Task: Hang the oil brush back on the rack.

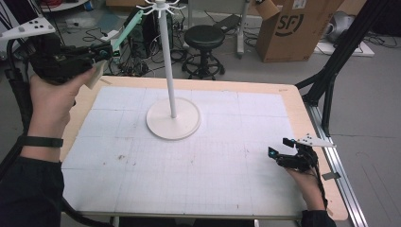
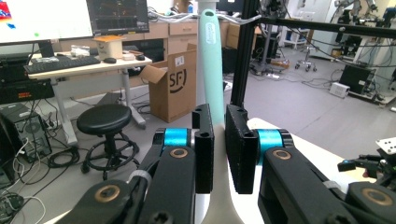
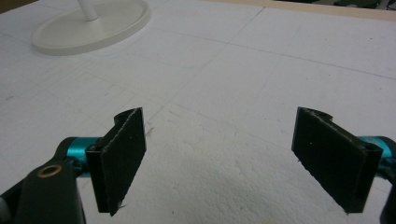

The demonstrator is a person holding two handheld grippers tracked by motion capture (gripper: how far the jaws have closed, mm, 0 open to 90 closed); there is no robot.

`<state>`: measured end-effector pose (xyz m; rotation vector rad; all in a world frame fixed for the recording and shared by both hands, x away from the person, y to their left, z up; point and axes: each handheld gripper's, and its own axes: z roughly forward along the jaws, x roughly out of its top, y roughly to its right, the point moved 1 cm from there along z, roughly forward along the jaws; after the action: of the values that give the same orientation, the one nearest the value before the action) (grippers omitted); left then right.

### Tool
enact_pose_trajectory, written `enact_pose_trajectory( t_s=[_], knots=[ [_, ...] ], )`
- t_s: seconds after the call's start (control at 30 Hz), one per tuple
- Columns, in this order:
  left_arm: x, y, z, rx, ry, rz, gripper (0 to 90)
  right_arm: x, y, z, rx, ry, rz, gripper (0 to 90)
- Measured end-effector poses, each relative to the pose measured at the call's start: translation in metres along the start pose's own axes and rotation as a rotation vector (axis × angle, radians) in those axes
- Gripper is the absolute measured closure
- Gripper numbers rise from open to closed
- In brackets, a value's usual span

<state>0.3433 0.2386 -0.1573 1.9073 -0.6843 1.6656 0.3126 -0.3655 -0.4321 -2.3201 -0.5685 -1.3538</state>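
Spatula (image 1: 126, 29) first: from the high view I saw its mint-green handle sticking out of my left tongs (image 1: 105, 52), pointing up and to the right toward the top of the white stand (image 1: 173, 116). My left hand (image 1: 52, 97) held those tongs above the far left corner of the table (image 1: 293, 101), with the pale blade end showing just by the thumb. The stand's round base sat on the white gridded mat near the middle of the table, its thin pole rising to a ring of hooks. My right tongs (image 1: 279, 152) lay low near the right edge of the table, well apart from the stand.

From the left gripper view, the left tongs (image 2: 219, 149) were clamped on the spatula (image 2: 211, 60), the two black pads pressing its neck from both sides while the handle rose straight ahead toward the stand's hooks.

From the right gripper view, the right tongs (image 3: 236, 158) stood wide apart with nothing between them, just above the mat, and the base of the stand (image 3: 88, 25) lay far off at upper left.
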Motion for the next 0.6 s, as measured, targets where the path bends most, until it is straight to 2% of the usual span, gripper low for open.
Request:
enact_pose_trajectory(
  t_s=[0.6],
  knots=[
    [-0.003,0.005,0.013,-0.031,-0.025,0.001,82.0,0.0,0.0,0.0,-0.002,-0.004,-0.004,16.9]
  ],
)
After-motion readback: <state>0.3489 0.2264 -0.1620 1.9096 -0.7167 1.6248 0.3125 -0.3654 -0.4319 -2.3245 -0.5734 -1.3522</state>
